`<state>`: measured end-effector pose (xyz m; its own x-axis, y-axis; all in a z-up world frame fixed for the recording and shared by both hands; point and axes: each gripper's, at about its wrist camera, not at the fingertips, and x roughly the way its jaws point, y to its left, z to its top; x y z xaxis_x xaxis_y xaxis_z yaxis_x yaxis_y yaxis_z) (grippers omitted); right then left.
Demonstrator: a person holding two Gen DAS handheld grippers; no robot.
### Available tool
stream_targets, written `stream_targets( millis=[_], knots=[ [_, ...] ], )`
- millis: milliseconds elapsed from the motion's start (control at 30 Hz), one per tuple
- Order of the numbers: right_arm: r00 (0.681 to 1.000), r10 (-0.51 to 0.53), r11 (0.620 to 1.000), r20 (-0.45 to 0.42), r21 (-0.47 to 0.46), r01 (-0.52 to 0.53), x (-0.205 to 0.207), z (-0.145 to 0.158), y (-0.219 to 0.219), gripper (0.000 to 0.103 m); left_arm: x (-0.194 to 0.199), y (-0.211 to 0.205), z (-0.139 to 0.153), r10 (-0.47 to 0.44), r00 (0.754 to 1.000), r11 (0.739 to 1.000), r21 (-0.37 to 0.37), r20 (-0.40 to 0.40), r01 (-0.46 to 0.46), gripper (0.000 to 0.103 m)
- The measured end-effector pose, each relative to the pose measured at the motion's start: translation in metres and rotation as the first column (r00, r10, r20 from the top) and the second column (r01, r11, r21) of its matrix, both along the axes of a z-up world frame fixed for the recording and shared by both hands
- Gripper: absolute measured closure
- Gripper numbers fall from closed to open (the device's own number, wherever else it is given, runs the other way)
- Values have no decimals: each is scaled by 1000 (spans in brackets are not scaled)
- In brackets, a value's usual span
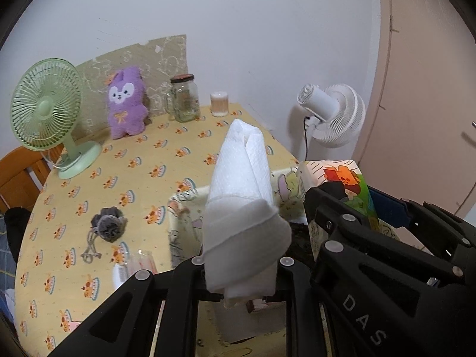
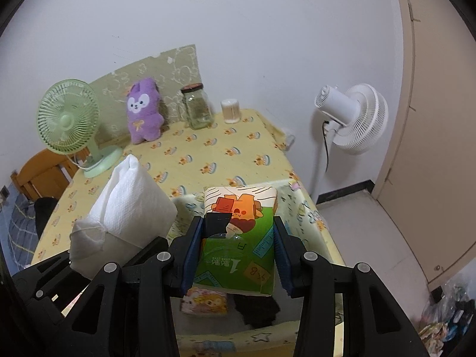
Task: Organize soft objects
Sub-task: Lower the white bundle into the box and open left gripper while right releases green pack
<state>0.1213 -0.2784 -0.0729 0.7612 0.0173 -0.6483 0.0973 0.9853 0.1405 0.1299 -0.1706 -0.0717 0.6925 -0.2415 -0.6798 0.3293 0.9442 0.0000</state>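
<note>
White cloth, a folded towel-like bundle [image 1: 241,208], stands clamped in my left gripper [image 1: 241,263]; its jaws are squeezed all the way down on the lower end, and the rest rises up and forward, free of everything. My right gripper [image 2: 235,255] is closed part-way on a tissue pack [image 2: 238,238] with a green and orange cartoon wrapper, the blue pads [image 2: 190,255] pressing its two long sides. Both loads hang over the fabric storage bin [image 2: 306,208] with cartoon print that sits at the near end of the table [image 2: 208,148]. Inside the bin I can make out a small printed packet [image 2: 205,300] and something dark [image 2: 258,309].

I judge this to be the delivery step: two soft items carried together, not yet let go. Next I would lower each into a free spot inside the walls, then spread the jaws. The cloth may flop or unfold on release, so I would set its base down first.

Farther out, a grey scrunchie-like puff [image 1: 108,223] lies on the tablecloth, and a purple plush [image 1: 126,101] leans at the back wall, probably still to collect.
</note>
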Motion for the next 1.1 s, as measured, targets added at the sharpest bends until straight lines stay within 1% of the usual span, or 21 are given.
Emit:
stream_targets(
  millis=[167, 200, 233, 267, 300, 333, 367, 400, 433, 467, 500, 567, 633, 800, 933, 1033, 1067, 1100],
  knots=[
    [999, -22, 1000, -29, 0, 22, 3, -10, -10, 55, 2, -10, -8, -28, 999, 1000, 10, -22, 28, 88],
    [999, -25, 1000, -33, 0, 25, 4, -12, -11, 55, 2, -12, -9, -32, 999, 999, 12, -25, 33, 84],
    [999, -30, 1000, -39, 0, 30, 5, -14, -12, 55, 2, -13, -11, -37, 999, 999, 16, -29, 37, 79],
    [998, -34, 999, -45, 2, 34, 6, -16, -13, 55, 3, -15, -12, -36, 999, 999, 23, -30, 37, 69],
    [998, -37, 999, -52, 4, 37, 7, -19, -15, 55, 3, -16, -13, -36, 999, 999, 30, -29, 37, 66],
    [998, -39, 999, -56, 4, 40, 8, -20, -16, 55, 4, -18, -14, -38, 999, 999, 37, -29, 39, 64],
    [997, -43, 999, -60, 3, 43, 9, -22, -17, 55, 4, -18, -15, -39, 999, 998, 41, -29, 40, 59],
    [997, -44, 999, -64, 3, 45, 10, -24, -17, 55, 5, -19, -15, -40, 999, 998, 46, -30, 41, 48],
    [997, -43, 999, -68, 7, 43, 12, -25, -18, 55, 5, -20, -16, -40, 999, 998, 52, -29, 42, 41],
    [997, -42, 999, -72, 11, 43, 13, -26, -18, 55, 5, -21, -16, -39, 999, 997, 65, -25, 40, 28],
    [996, -42, 999, -73, 13, 43, 15, -27, -18, 55, 5, -22, -15, -36, 999, 996, 75, -22, 37, 20],
    [997, -38, 999, -74, 18, 40, 18, -29, -18, 55, 8, -22, -15, -23, 1000, 995, 99, -17, 25, 18],
    [996, -32, 999, -78, 23, 33, 22, -30, -18, 55, 12, -21, -16, -18, 1000, 994, 105, -24, 20, 17],
    [998, 3, 1000, -69, 30, -1, 31, -30, -12, 55, 21, -16, -17, -14, 998, 995, 96, -65, 20, 18],
    [998, 17, 1000, -53, 11, -16, 37, -26, -8, 54, 26, -14, -18, -10, 995, 995, 96, -101, 19, 18],
    [999, 26, 1000, -43, 14, -25, 39, -26, -7, 50, 27, -12, -18, -14, 994, 996, 88, -105, 23, 18],
    [999, 33, 999, -39, 18, -32, 39, -26, -7, 47, 28, -12, -19, -16, 994, 996, 83, -106, 25, 17],
    [999, 37, 999, -40, 20, -36, 40, -26, -6, 41, 28, -11, -19, -18, 994, 996, 79, -106, 27, 17]
  ],
)
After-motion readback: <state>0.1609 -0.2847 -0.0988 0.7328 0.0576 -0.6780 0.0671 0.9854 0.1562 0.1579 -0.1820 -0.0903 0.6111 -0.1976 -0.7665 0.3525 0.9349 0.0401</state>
